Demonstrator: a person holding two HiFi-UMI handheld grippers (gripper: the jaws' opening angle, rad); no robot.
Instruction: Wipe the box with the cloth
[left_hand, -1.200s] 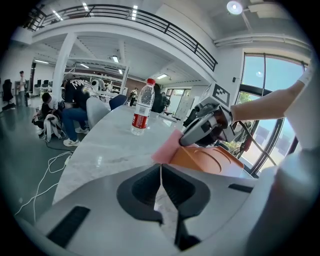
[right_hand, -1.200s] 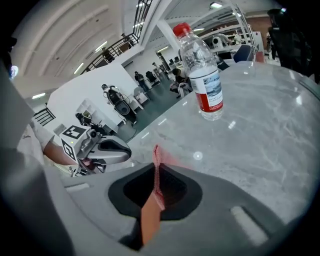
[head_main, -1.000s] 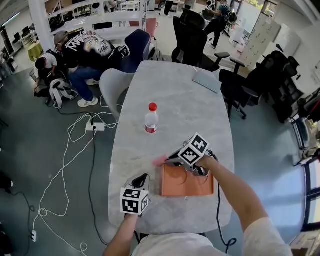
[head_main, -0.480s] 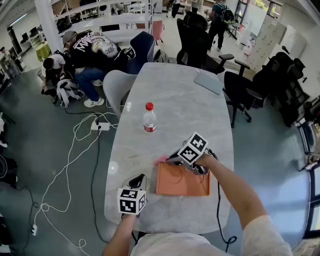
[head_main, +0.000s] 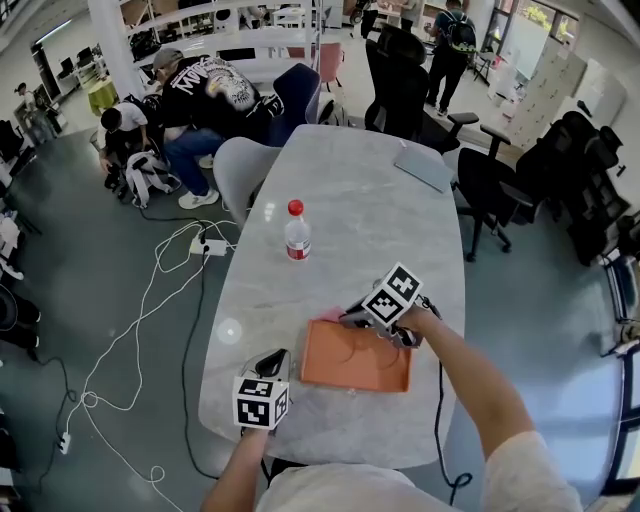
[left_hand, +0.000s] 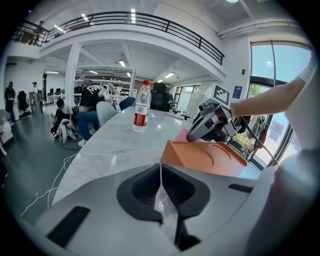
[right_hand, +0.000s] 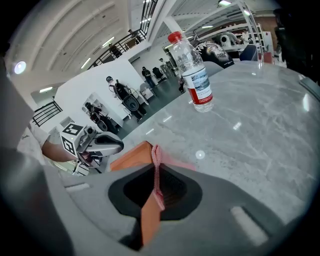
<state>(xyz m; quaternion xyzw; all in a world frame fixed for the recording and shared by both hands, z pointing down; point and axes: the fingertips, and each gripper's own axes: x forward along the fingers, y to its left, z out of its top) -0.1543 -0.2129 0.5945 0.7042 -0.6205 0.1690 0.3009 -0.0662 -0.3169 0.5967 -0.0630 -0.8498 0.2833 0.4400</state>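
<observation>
The fingers of the right gripper meet the far left corner of the flat orange box. The box's long axis runs side to side near the tabletop's near edge, and the left gripper is just beside its left end. In the left gripper view, those fingers are pressed together on nothing, aimed at the box's near corner. In the right gripper view, the fingers pinch a fold of pink cloth against the box's corner.

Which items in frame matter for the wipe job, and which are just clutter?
Job:
- orange box
- pink cloth
- right gripper, shut on the cloth

Lying about:
- water bottle
- grey flat pad
- power strip on the floor
</observation>
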